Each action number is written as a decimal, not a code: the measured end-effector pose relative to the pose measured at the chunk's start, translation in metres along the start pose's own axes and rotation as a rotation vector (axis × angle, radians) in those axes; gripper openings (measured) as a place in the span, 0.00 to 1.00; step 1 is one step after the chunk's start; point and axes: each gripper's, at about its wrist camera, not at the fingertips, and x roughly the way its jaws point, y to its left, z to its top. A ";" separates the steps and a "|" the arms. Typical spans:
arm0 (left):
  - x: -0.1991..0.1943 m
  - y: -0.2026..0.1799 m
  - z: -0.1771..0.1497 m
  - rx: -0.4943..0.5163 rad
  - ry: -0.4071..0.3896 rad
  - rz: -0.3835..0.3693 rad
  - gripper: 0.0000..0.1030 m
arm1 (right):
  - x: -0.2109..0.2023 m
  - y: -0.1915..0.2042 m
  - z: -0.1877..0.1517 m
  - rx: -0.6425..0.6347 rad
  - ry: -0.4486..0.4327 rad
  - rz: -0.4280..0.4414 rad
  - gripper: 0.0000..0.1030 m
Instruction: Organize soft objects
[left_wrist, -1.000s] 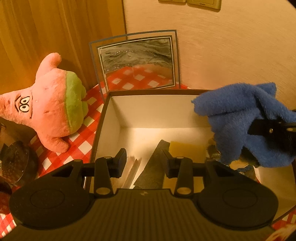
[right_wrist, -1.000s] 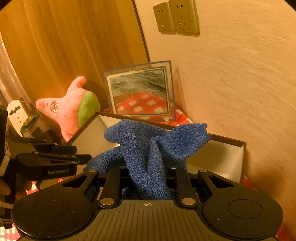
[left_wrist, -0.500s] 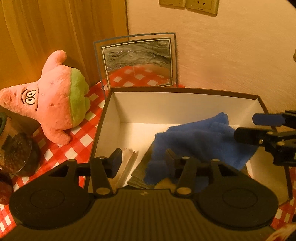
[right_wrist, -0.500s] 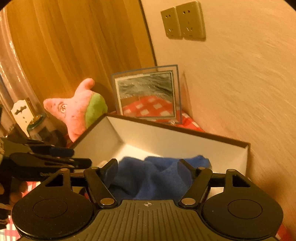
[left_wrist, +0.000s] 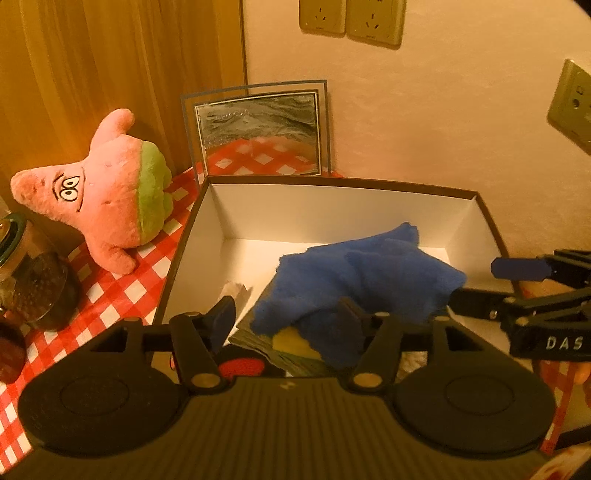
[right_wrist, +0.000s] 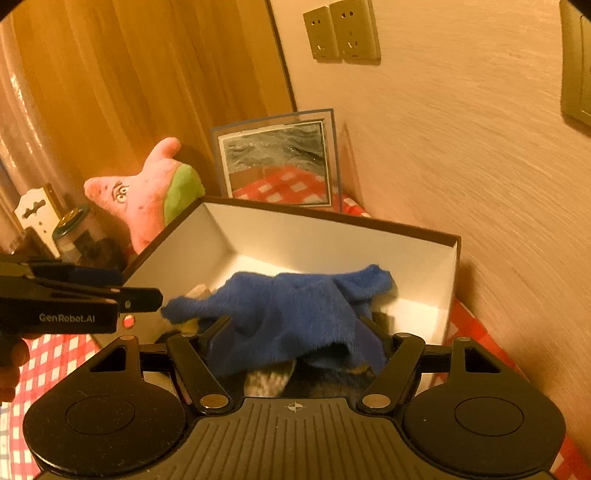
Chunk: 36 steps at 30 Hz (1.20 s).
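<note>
A blue fluffy cloth (left_wrist: 362, 277) lies loose inside the brown box with white walls (left_wrist: 332, 210), on top of other folded cloths; it also shows in the right wrist view (right_wrist: 295, 314). My right gripper (right_wrist: 295, 332) is open just above the cloth at the box's near side, holding nothing; it shows at the right of the left wrist view (left_wrist: 480, 284). My left gripper (left_wrist: 286, 317) is open and empty over the box's front left. A pink and green star plush (left_wrist: 107, 195) lies on the checked tablecloth left of the box.
A framed picture (left_wrist: 258, 133) leans on the wall behind the box. Glass jars (left_wrist: 33, 280) stand at the far left on the red-and-white tablecloth (left_wrist: 122, 291). Wall sockets (left_wrist: 351, 18) are above. A wooden panel is at the back left.
My right gripper opened and let go of the blue cloth, which dropped into the box. Both grippers have since drawn back a little.
</note>
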 end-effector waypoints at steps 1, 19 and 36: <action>-0.004 -0.002 -0.002 -0.002 -0.003 0.002 0.58 | -0.003 0.001 -0.002 -0.005 0.001 -0.004 0.70; -0.103 -0.039 -0.063 -0.001 -0.079 0.131 0.64 | -0.084 0.028 -0.051 -0.083 -0.085 -0.058 0.70; -0.214 -0.018 -0.172 -0.115 -0.069 0.099 0.64 | -0.168 0.094 -0.128 -0.008 -0.090 -0.026 0.70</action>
